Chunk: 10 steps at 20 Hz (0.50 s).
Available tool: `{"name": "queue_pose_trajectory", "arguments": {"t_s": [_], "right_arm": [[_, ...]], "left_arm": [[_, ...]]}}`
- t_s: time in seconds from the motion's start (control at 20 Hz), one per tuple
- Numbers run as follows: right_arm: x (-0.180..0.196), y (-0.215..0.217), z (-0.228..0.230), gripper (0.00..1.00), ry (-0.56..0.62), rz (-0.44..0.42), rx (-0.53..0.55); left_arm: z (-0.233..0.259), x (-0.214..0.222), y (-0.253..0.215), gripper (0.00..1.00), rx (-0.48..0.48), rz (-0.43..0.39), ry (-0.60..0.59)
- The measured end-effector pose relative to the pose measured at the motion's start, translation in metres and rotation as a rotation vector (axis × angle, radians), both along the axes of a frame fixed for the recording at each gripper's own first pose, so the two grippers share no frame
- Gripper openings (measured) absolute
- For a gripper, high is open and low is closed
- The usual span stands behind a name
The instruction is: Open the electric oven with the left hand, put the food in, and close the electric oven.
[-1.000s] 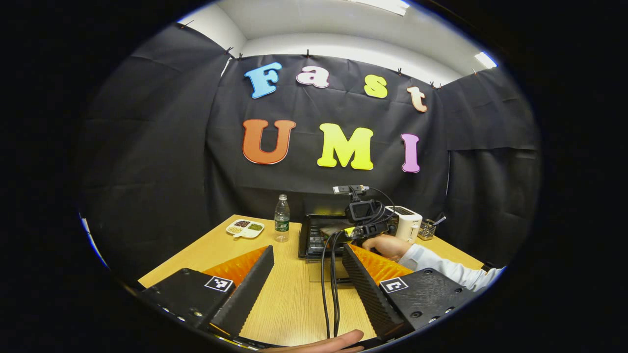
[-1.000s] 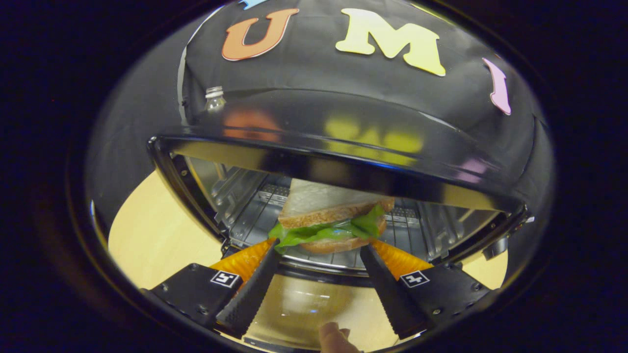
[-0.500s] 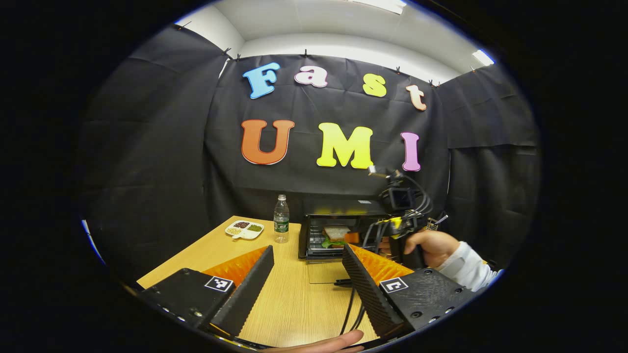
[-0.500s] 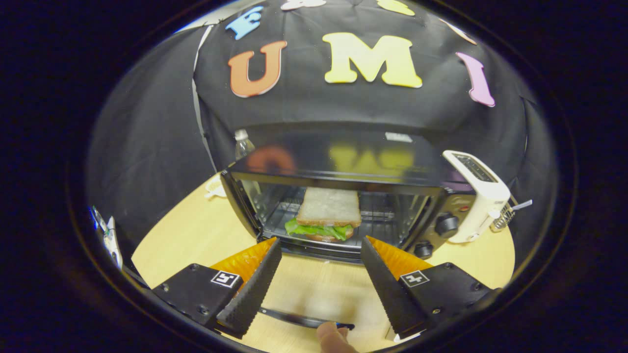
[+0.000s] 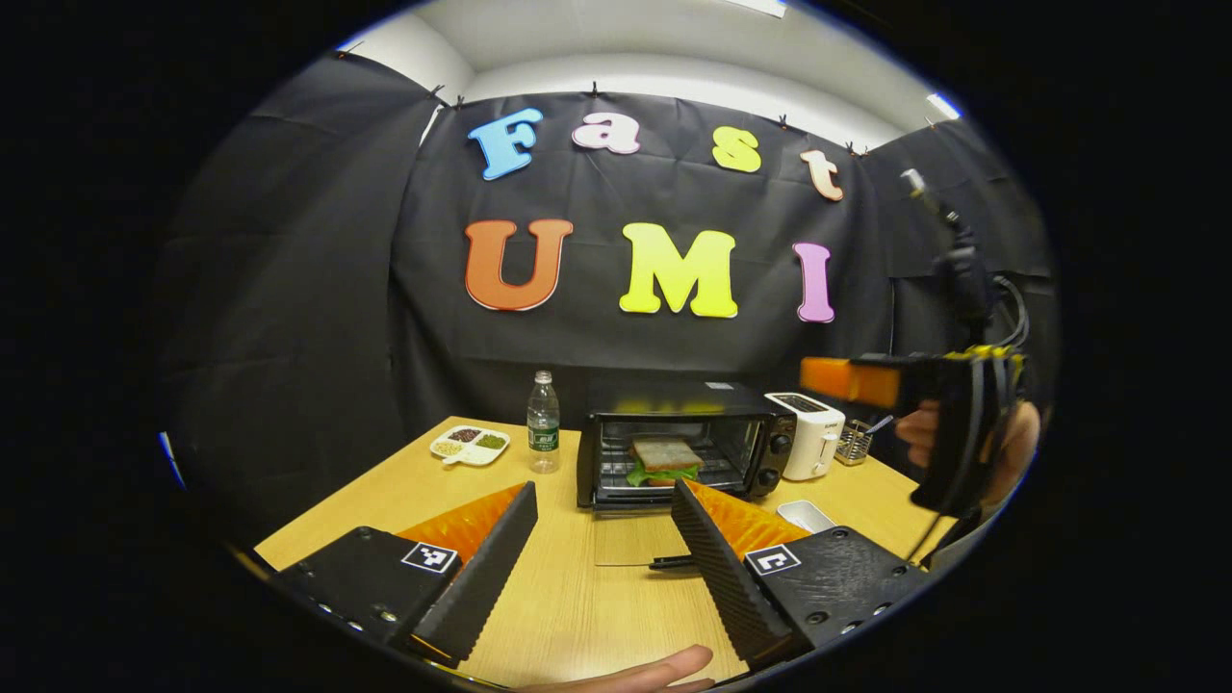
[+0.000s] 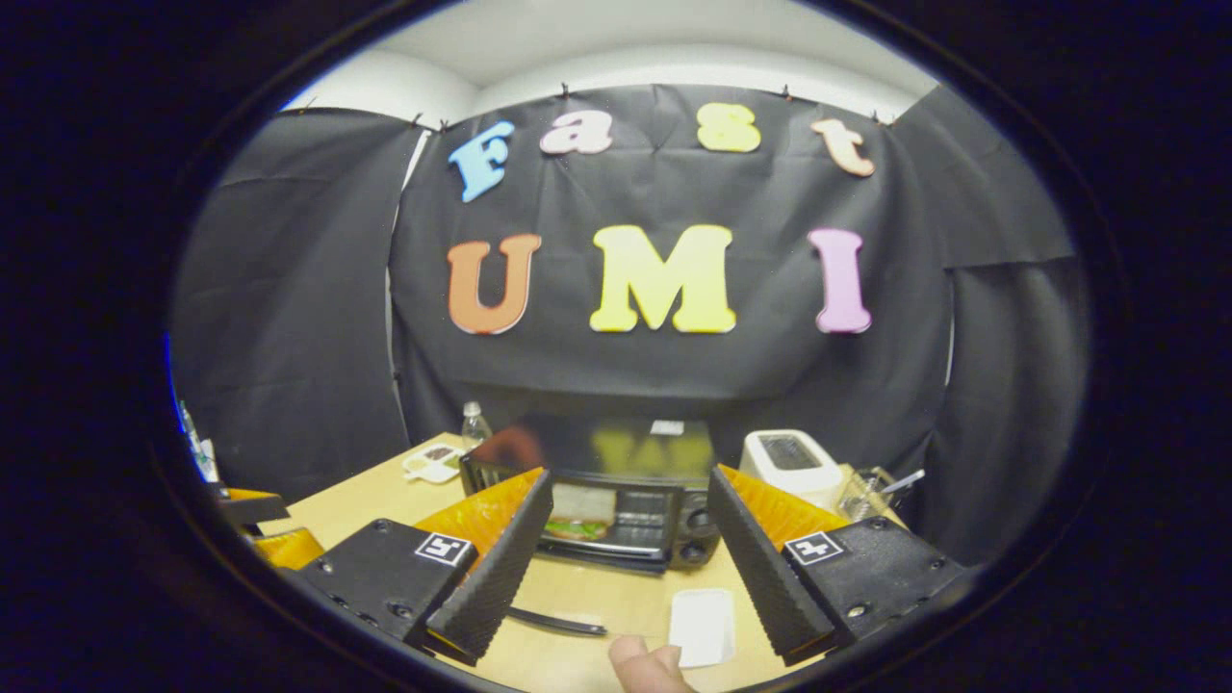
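The black electric oven (image 5: 674, 445) stands at the back of the wooden table (image 5: 568, 606), its glass door (image 5: 626, 539) folded down flat with the handle (image 5: 674, 562) toward me. A sandwich (image 5: 664, 460) with lettuce lies on the rack inside. My left gripper (image 5: 603, 489) is open and empty, low over the table in front of the oven. My right gripper (image 6: 630, 474) is open and empty too, held high and well back from the oven (image 6: 597, 500). In the left gripper view the right gripper (image 5: 948, 414) hangs at the right in a hand. The sandwich (image 6: 577, 505) shows between the right gripper's fingers.
A water bottle (image 5: 543, 423) and a divided plate of beans (image 5: 468, 445) stand left of the oven. A white toaster (image 5: 811, 433) and a wire utensil holder (image 5: 852, 443) stand to its right. A small white dish (image 5: 807, 515) lies in front of the toaster.
The right gripper let go of the sandwich inside the oven, then pulled back out and rose up to the right. The left gripper barely moved.
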State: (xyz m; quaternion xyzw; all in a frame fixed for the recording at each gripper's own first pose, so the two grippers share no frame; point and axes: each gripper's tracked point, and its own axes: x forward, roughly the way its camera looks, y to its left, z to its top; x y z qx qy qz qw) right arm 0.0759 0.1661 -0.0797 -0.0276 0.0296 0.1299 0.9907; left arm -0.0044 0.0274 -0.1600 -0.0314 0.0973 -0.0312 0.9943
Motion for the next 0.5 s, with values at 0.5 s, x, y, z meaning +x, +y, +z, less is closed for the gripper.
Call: {"name": "queue_pose_trajectory", "arguments": {"t_s": [0.5], "right_arm": [[-0.064,-0.097,0.060,0.95,-0.179,-0.111,0.004]], "left_arm": [[-0.115,0.037,-0.103,0.93,0.023,-0.148,0.263]]}}
